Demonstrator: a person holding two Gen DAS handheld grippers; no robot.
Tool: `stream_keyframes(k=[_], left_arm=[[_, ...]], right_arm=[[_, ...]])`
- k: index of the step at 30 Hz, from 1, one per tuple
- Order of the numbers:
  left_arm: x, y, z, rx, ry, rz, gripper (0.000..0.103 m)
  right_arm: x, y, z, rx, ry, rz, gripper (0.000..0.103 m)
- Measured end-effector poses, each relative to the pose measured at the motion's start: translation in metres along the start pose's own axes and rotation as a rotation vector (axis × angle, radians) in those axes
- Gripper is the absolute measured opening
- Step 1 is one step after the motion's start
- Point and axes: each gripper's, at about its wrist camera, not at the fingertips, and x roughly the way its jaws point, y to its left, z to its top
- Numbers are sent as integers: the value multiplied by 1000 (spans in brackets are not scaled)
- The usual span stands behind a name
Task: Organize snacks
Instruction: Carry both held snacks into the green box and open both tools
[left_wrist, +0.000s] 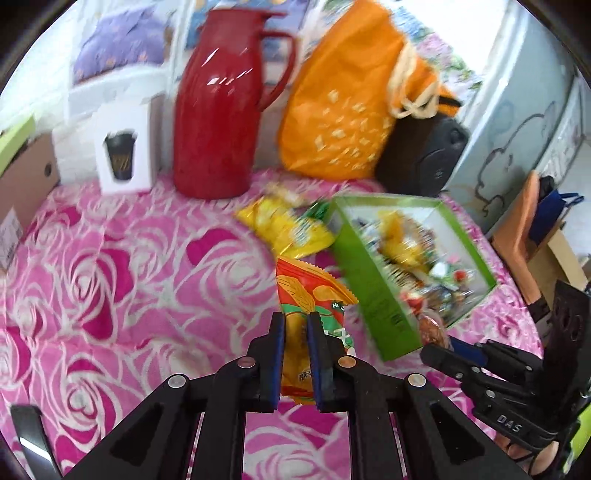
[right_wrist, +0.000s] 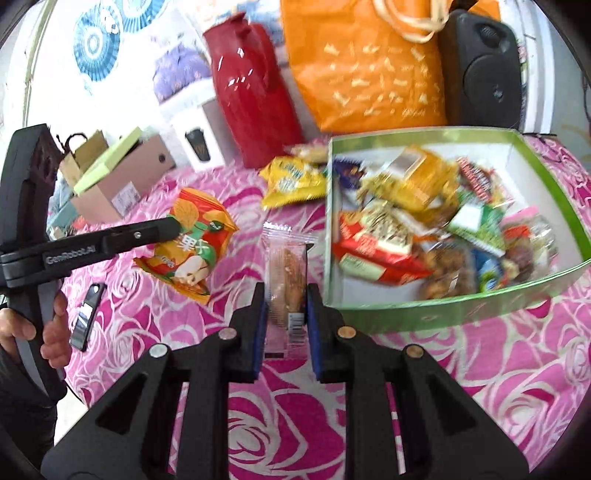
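Right wrist: green box (right_wrist: 424, 312) (heaped snack packets (right_wrist: 406, 221))

Red jug (right_wrist: 251, 88), orange bag (right_wrist: 365, 62) & black speaker (right_wrist: 484, 70) at rear of pink rose cloth (right_wrist: 461, 369); white cup box (left_wrist: 123, 147) left.

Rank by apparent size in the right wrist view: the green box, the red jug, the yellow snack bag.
1. green box, nearest the camera, which may flatter it
2. red jug
3. yellow snack bag
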Motion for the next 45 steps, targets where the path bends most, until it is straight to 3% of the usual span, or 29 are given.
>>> stream_keyframes(k=[7,16,23,29,30,31,32,33,34,35,40,45], left_arm=[[4,-54,37,85,-45,-94,11],[62,-132,75,167,-13,-194,11],[113,-168,87,201,43,-207,11],[137,-168,88,200,73,-187,13],[136,-167,88,192,70,-194,16],[135,-164,87,179,65,-201,38],[133,-161,87,167,60,-198,74],[132,-159,87,159,46,-183,87],[128,-157,87,153,19,-158,93],[123,-156,86,154,-13,-133,93],[119,-148,85,139,0,-108,93],[109,-140,80,122,2,-87,93]], right_arm=[[-26,-41,12,52,-86,-101,22],[-43,-119,26,104,-130,-300,22],[-29,-167,43,133,-128,-321,22],[-8,-178,56,99,-131,-326,26],[-4,-178,56,83,-122,-328,41],[-3,-177,55,66,-119,-335,65],[-3,-177,53,56,-125,-342,77],[-5,-176,50,48,-135,-342,90],[-6,-176,48,50,-140,-342,91],[-7,-176,46,56,-139,-340,91],[-8,-178,39,91,-104,-346,99],[-13,-167,40,98,-96,-324,100]])
